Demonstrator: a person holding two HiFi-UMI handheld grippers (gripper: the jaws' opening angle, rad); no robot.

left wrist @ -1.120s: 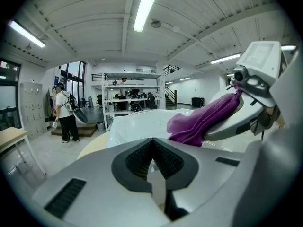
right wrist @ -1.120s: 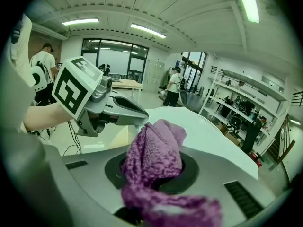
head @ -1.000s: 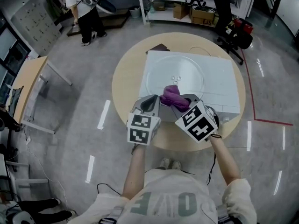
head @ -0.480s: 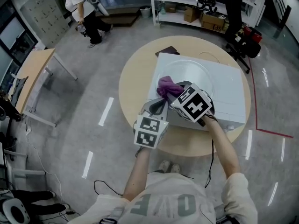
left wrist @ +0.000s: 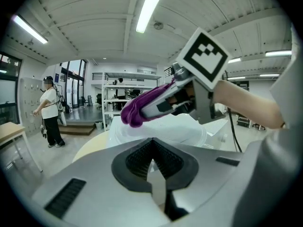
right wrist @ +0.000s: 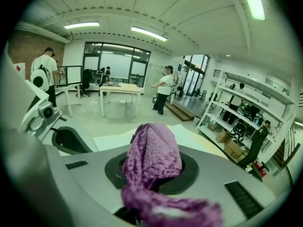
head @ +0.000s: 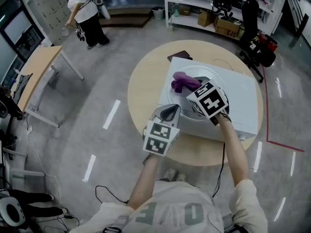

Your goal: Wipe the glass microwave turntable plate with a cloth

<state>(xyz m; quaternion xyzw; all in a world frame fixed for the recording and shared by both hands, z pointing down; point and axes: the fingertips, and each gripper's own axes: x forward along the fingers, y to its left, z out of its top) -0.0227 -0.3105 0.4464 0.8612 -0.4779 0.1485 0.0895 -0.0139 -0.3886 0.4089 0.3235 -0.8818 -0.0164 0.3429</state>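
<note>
The clear glass turntable plate (head: 216, 79) lies flat on top of a white microwave (head: 243, 106), which stands on a round wooden table (head: 146, 89). My right gripper (head: 190, 85) is shut on a purple cloth (head: 181, 80) and holds it on the plate's far left part. The bunched cloth (right wrist: 151, 157) fills the right gripper view and hides the right gripper's (right wrist: 151, 181) tips. My left gripper (head: 170, 112) hovers by the microwave's near left edge, shut and holding nothing. The left gripper view shows its own jaws (left wrist: 152, 162) closed, with the cloth (left wrist: 139, 107) over the plate (left wrist: 161, 126) beyond.
A dark flat object (head: 179, 56) lies on the table behind the microwave. A person (head: 86, 11) stands far back left, near a wooden desk (head: 36, 76). Shelves (head: 209, 1) and an office chair (head: 252, 21) are behind the table. Red tape (head: 286, 145) marks the floor at right.
My right gripper has carried the cloth from the plate's near side across to its far left part. The left gripper has stayed by the microwave's near left edge.
</note>
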